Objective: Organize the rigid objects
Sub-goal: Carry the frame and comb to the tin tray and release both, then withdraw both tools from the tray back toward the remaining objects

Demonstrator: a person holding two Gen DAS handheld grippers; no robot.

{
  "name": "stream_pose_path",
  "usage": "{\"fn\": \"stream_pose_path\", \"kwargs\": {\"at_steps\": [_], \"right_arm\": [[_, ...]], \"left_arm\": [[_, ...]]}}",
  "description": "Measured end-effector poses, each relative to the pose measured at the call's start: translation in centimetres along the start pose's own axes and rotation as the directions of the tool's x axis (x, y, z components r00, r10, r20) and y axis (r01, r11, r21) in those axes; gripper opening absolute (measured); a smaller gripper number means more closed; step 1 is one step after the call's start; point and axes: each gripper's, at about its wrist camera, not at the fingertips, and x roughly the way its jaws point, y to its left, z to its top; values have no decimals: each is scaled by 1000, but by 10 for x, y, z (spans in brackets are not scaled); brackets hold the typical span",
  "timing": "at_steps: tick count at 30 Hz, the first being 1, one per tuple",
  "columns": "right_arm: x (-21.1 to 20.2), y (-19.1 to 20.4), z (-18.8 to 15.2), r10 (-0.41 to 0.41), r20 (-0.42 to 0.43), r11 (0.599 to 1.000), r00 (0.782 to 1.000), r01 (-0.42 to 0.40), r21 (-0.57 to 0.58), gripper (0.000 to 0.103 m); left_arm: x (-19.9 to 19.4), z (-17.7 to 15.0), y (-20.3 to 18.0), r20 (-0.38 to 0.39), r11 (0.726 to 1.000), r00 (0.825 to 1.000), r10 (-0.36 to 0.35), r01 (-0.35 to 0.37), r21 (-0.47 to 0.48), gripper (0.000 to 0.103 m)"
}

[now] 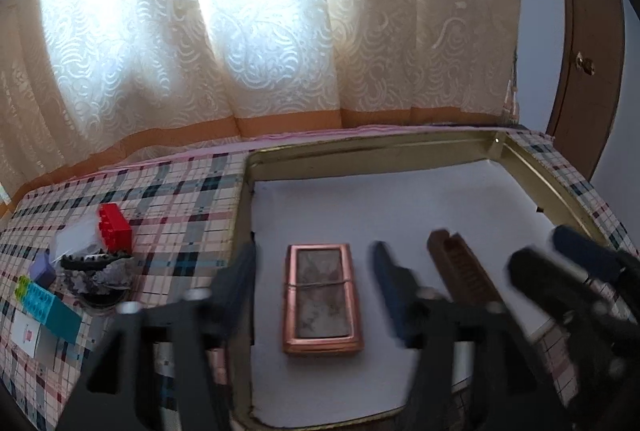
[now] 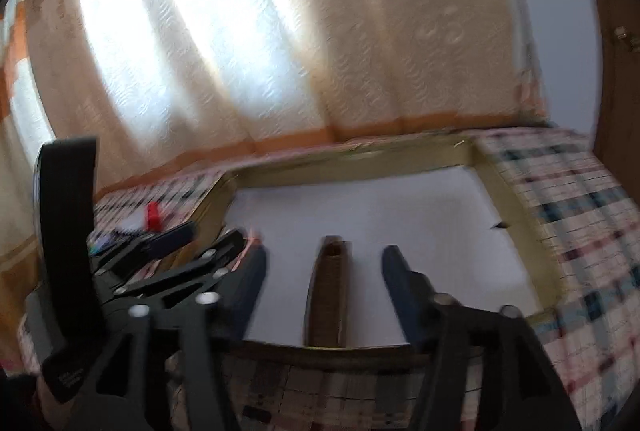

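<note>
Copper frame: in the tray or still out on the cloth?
In. The copper frame lies flat on the white liner inside the tray, beside the brown comb. The left claw is open around it.

Both our wrist cams sit low and close over the tray (image 1: pixel 520 151), looking forward along the fingers toward the curtain (image 1: pixel 240 31). Left one faces the tray's left half plus tablecloth (image 1: pixel 180 199); right one's further right. They share tray (image 2: pixel 500 191), curtain (image 2: pixel 320 31) and tablecloth (image 2: pixel 580 191).

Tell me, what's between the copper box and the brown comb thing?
In the left wrist view, one blue finger of the left claw sits between the copper box and the brown comb.
</note>
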Motion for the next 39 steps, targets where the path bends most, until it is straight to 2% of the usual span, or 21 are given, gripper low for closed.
{"fn": "stream_pose_path", "kwargs": {"at_steps": [1, 2, 4, 8, 10, 12, 16, 23, 31, 39], "right_arm": [[-6, 0, 1, -8, 32, 1000, 999, 8, 2, 76], [-11, -2, 3, -16, 68, 1000, 998, 15, 10, 78], [-21, -7, 3, -34, 136, 999, 990, 28, 40, 81], [-20, -9, 4, -99, 160, 995, 982, 93, 45, 81], [-19, -8, 4, -122, 177, 992, 977, 117, 36, 82], [-22, -6, 4, -154, 204, 988, 967, 154, 18, 82], [-27, -2, 2, -210, 255, 976, 944, 219, -4, 81], [-29, 2, 1, -265, 303, 959, 915, 283, -15, 81], [-35, 4, 1, -288, 346, 952, 893, 307, -1, 81], [-41, 15, -3, -310, 384, 943, 869, 333, 8, 81]], "left_arm": [[-4, 0, 0, 13, 1000, 1000, -22, 22, -5, 87], [-9, 1, -1, 33, 1000, 999, -14, 14, -6, 97], [-21, 0, -3, 99, 1000, 995, 9, -10, 7, 102], [-41, -2, -11, 203, 997, 978, 36, -50, 61, 102], [-44, -3, -10, 219, 997, 975, 40, -54, 59, 102], [-43, -4, -6, 211, 998, 977, 31, -40, 42, 102], [-42, -5, 1, 206, 998, 977, 55, -59, 15, 102], [-43, -9, 9, 213, 997, 974, 73, -74, -1, 102], [-49, -19, 23, 216, 996, 973, 82, -87, 11, 102], [-56, -27, 54, 208, 995, 973, 101, -99, -18, 102]]}}
